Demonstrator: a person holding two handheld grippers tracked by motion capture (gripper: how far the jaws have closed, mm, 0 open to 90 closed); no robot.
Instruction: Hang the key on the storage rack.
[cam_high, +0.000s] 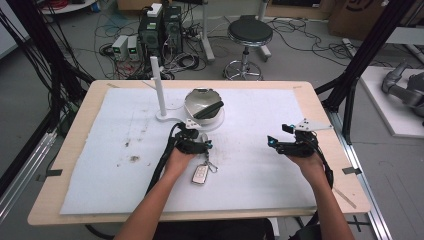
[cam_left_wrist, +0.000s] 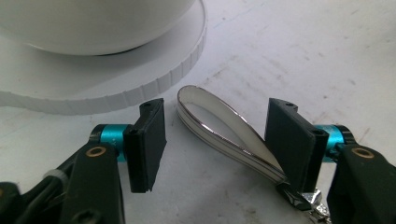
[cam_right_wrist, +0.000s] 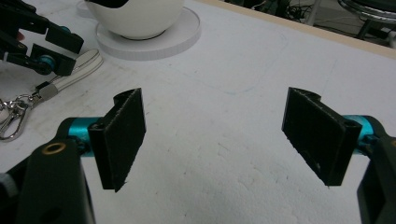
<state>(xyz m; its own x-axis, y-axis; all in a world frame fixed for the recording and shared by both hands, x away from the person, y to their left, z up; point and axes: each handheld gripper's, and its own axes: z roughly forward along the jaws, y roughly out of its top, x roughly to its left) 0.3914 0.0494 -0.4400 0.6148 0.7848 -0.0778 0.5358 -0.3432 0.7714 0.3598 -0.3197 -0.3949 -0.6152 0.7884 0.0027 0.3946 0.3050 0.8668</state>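
Observation:
A grey key fob (cam_high: 200, 174) lies on the white mat (cam_high: 260, 180), joined by a metal clasp (cam_right_wrist: 11, 119) to a white strap loop (cam_left_wrist: 219, 130). My left gripper (cam_left_wrist: 217, 140) is open and low over the mat, its jaws on either side of the loop, which lies close to the right jaw without being squeezed. In the high view the left gripper (cam_high: 200, 145) sits just above the fob. My right gripper (cam_right_wrist: 219, 135) is open with nothing between its jaws, over bare mat at the right (cam_high: 274, 142).
A white round bowl-shaped device (cam_high: 202, 105) on a flat disc base (cam_left_wrist: 140, 84) stands right behind the strap. A white upright post (cam_high: 158, 85) rises to its left. A stool and computer boxes stand on the floor beyond the table.

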